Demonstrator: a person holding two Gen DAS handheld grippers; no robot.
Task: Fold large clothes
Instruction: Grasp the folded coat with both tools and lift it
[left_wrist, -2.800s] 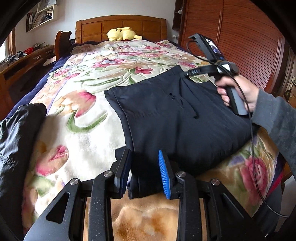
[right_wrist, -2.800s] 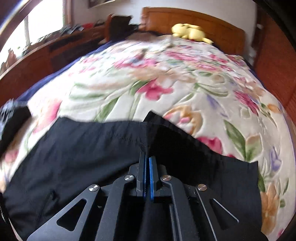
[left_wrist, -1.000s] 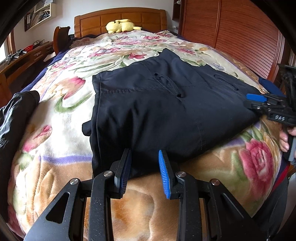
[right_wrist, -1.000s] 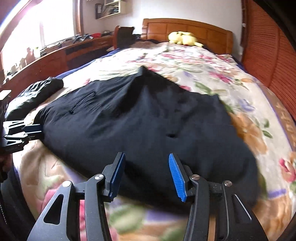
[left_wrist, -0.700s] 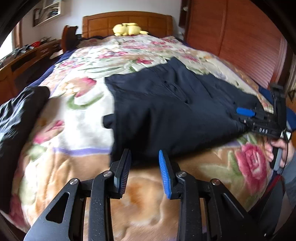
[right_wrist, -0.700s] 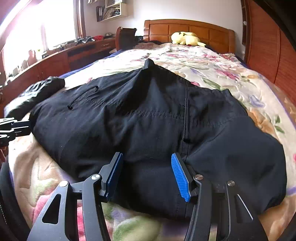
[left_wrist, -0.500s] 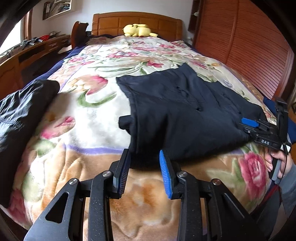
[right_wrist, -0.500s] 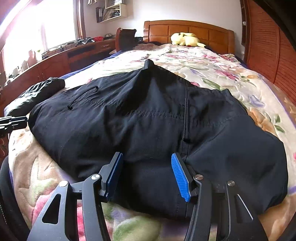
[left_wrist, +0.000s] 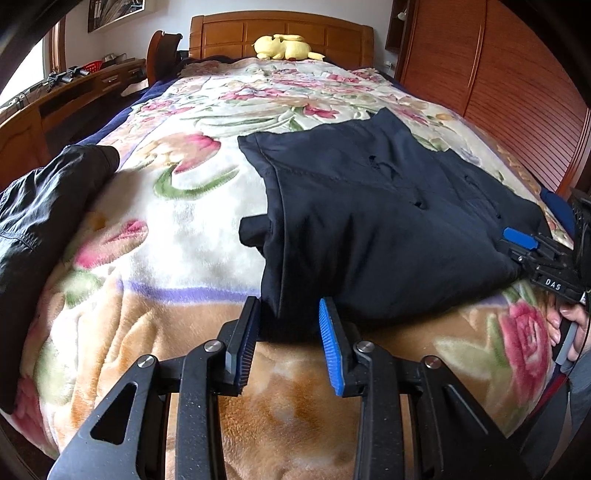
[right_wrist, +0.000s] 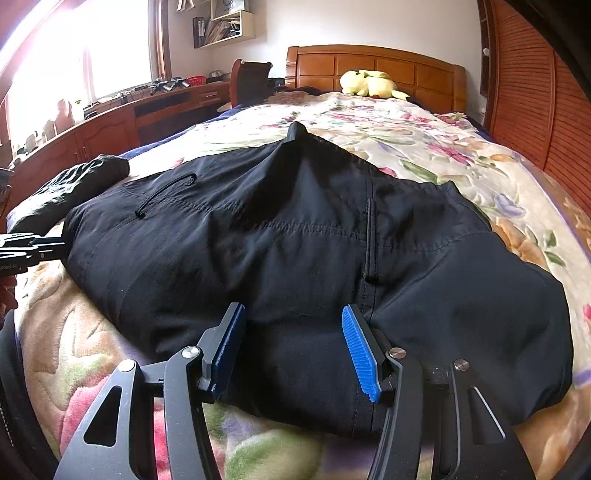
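a floral fleece blanket (left_wrist: 177, 206) is covering the wooden bed (left_wrist: 280, 33), and the black trousers (left_wrist: 376, 221) are lying folded across its foot edge, thin and smooth with stitched seams and pocket slits. both grippers, which were pinching the cloth seconds ago, are now hanging free. the left gripper (left_wrist: 288, 343) is hovering at the fold's near left corner, fingers spread wide and gripping nothing; the right gripper (right_wrist: 295, 347) is gaping over the near hem, likewise bare. another fold is likely coming. a dark jacket (left_wrist: 40, 206) is slumping at the left edge.
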